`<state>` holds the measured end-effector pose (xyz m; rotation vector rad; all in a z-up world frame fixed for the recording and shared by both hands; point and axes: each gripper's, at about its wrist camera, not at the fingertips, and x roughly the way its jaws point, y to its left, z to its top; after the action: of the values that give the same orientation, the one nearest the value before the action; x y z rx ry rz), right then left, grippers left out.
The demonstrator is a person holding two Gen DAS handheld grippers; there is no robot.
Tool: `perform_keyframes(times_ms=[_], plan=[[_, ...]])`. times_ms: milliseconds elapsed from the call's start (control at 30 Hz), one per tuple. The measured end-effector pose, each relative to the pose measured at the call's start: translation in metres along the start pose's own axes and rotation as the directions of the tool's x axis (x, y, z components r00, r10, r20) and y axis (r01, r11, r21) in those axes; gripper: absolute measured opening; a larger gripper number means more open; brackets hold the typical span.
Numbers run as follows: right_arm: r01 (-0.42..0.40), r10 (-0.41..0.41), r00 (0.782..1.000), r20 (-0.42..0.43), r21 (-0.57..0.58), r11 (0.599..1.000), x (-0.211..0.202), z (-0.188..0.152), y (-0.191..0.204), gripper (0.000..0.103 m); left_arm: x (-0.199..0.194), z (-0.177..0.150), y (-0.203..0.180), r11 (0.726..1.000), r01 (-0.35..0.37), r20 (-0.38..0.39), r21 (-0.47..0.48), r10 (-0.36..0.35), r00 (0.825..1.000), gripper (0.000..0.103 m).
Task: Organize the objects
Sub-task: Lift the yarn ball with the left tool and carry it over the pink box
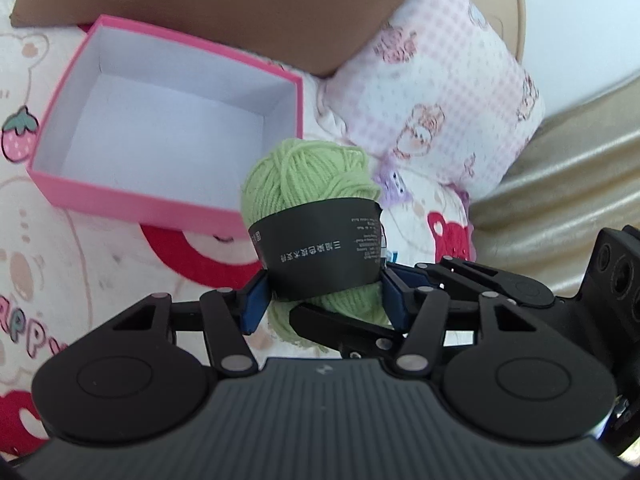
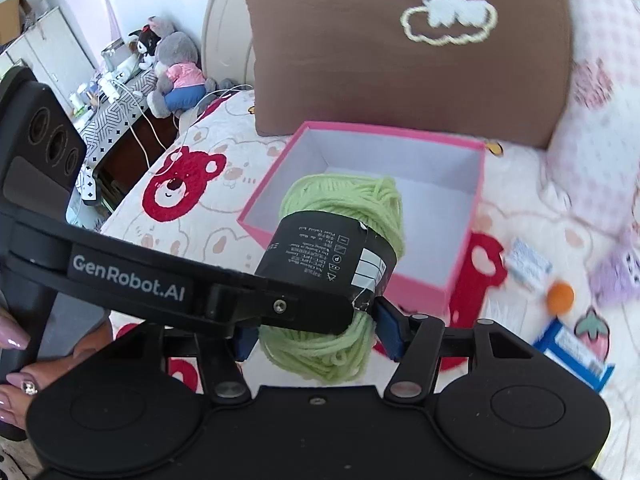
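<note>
Bedding printed with bears and strawberries fills the left wrist view, with a brown cushion [image 1: 248, 12] and a pink checked pillow [image 1: 440, 92] at the back. On the bed sits an open pink box [image 1: 160, 204], white inside and holding nothing. The left tool [image 1: 320, 296] is clamped on a green yarn ball [image 1: 308, 176] by its black paper band [image 1: 320, 252], blue pads pressed to either side. The yarn's long axis runs away from the tool, up the picture, and it hangs clear of the bedding, just right of the box's near right corner. So the box lies ahead and to the left; I judge the coming move to be a carry leftward over the rim. The right tool's finger crosses under the yarn from the right

From the right wrist, the same bed, a plush toy [image 2: 176, 76] on a side table at far left. The right tool [image 2: 316, 332] also grips the yarn, pads on its lower end, with the left tool's arm crossing in front. Here the yarn overlaps the box's near rim, the box straight ahead. A small orange ball [image 2: 560, 296] and packets lie to the right
</note>
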<state>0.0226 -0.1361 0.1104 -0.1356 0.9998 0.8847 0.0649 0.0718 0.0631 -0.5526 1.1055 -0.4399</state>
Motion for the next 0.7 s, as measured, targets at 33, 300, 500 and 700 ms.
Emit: perform_keyframes(times_ms=[33, 300, 500, 700], plan=[[-0.001, 0.001, 1.0, 0.0, -0.011, 1.0, 0.002, 0.006, 0.001, 0.063, -0.002, 0.004, 0.002, 1.0, -0.003, 0.01, -0.002, 0.003, 1.0, 0.057], [-0.044, 0.045, 0.999, 0.028, -0.053, 0.998, 0.039, 0.05, -0.004, 0.063, -0.002, 0.052, 0.014, 0.997, -0.07, 0.057, 0.04, 0.068, 0.996, 0.057], [-0.075, 0.075, 0.996, 0.039, -0.003, 0.997, 0.071, 0.062, -0.021, 0.062, 0.016, 0.076, 0.028, 0.99, -0.125, 0.046, 0.058, 0.122, 0.991, 0.057], [-0.087, 0.086, 0.996, 0.026, 0.04, 0.995, 0.11, 0.072, -0.036, 0.062, 0.041, 0.095, 0.058, 0.99, -0.137, 0.038, 0.029, 0.136, 0.99, 0.057]])
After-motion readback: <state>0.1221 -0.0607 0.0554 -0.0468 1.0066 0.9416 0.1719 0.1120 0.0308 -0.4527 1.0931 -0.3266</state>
